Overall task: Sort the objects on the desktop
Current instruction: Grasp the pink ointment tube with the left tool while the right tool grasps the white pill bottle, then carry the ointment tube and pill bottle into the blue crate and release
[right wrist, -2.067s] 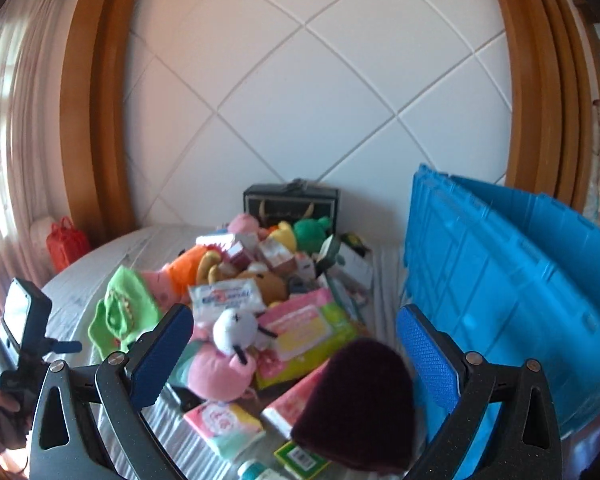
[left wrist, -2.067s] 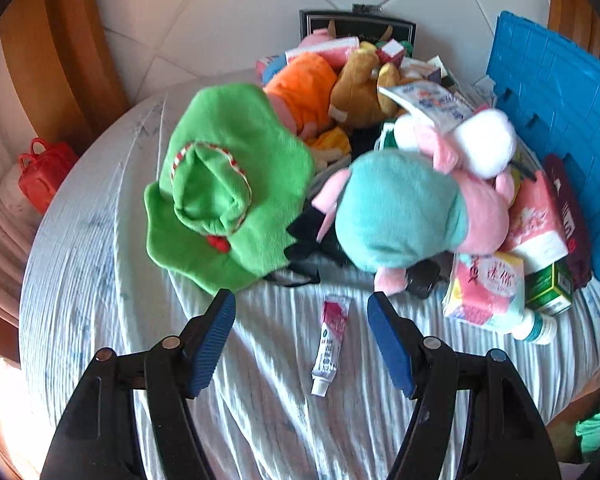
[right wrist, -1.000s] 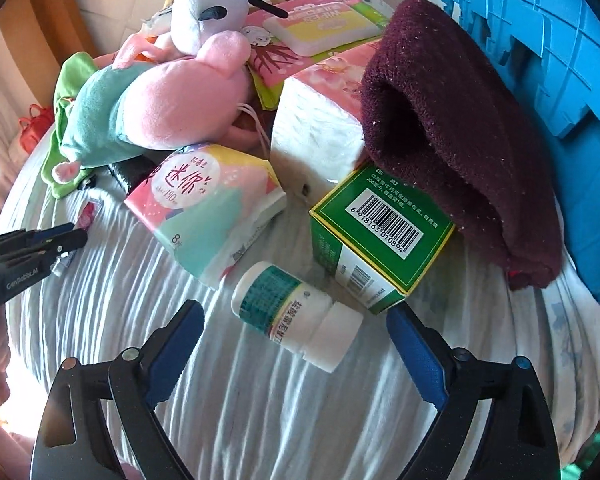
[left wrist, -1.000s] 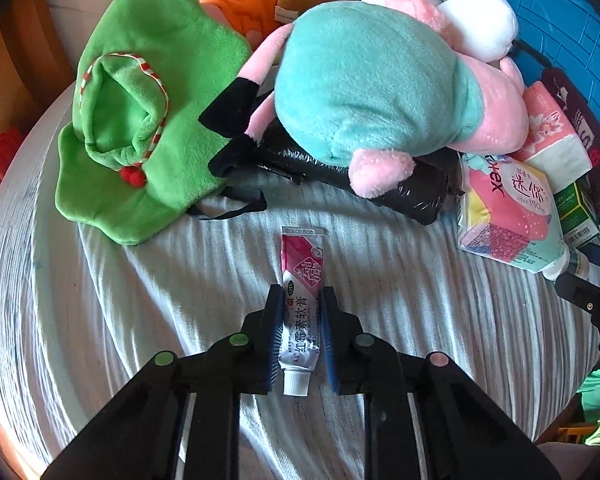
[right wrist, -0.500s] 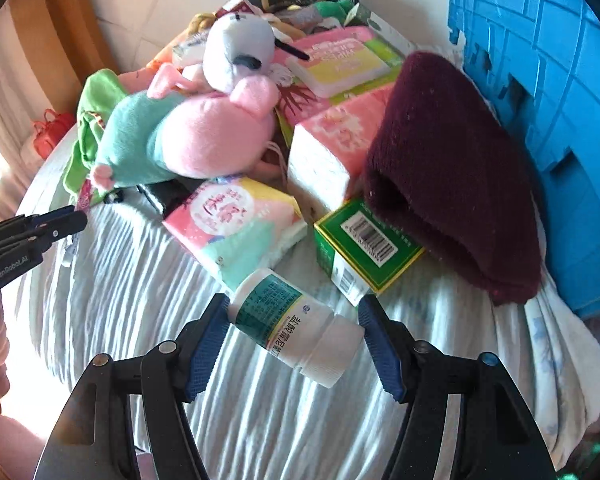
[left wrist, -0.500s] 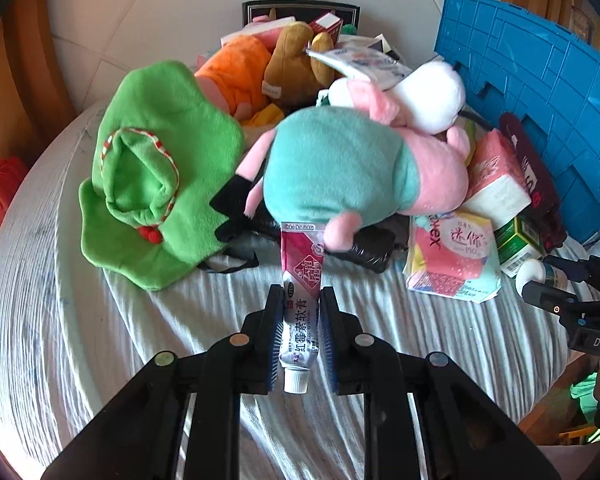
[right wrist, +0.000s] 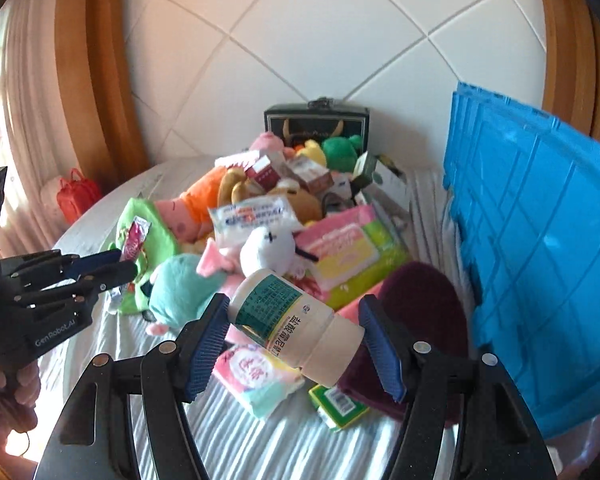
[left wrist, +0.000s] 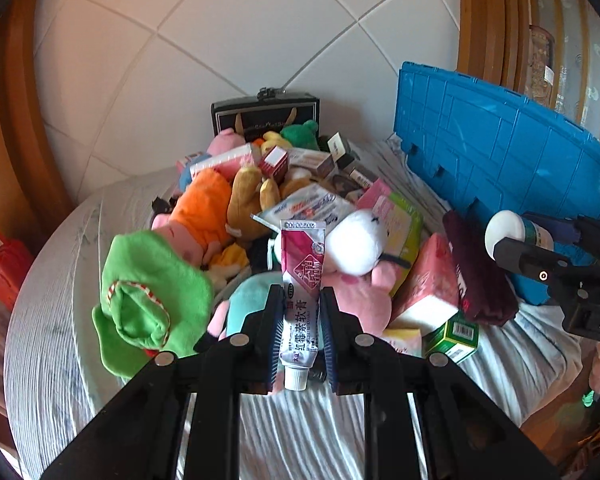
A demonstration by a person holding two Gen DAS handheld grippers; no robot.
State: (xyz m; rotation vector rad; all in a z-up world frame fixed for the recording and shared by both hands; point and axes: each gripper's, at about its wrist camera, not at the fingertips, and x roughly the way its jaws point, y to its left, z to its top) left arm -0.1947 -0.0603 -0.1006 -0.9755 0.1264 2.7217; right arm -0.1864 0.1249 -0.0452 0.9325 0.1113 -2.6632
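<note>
Now both grippers hold small medicine items above the table (left wrist: 60,300), so the step in hand looks like carrying them to a sorting place, probably the crate (right wrist: 540,260) standing at the table's right edge. To do it well, each hand should travel high enough to pass over the heap of toys (left wrist: 236,208) and packets in the table's middle, keep its squeeze steady, and let go only once the item is over its destination; the two hands should also stay apart, as they are close together on the right side.

The crate is the largest thing, blue and ribbed, with a dark red cloth (right wrist: 424,312) lying against its foot. Left of it the heap spreads toward the far edge, a green plush (left wrist: 152,304) on its near left.

The right gripper (right wrist: 292,344) is clamped on the bottle (right wrist: 296,324), which lies crosswise and tilted between the pads, base against the left pad, white cap low toward the right one. A crooked grip like this could roll, so firm pressure seems wise.

The left gripper (left wrist: 300,332) is closed on the tube (left wrist: 302,292), pinched near its cap end; the cap points back toward the camera and the flat crimped end sticks out forward past the fingertips.
</note>
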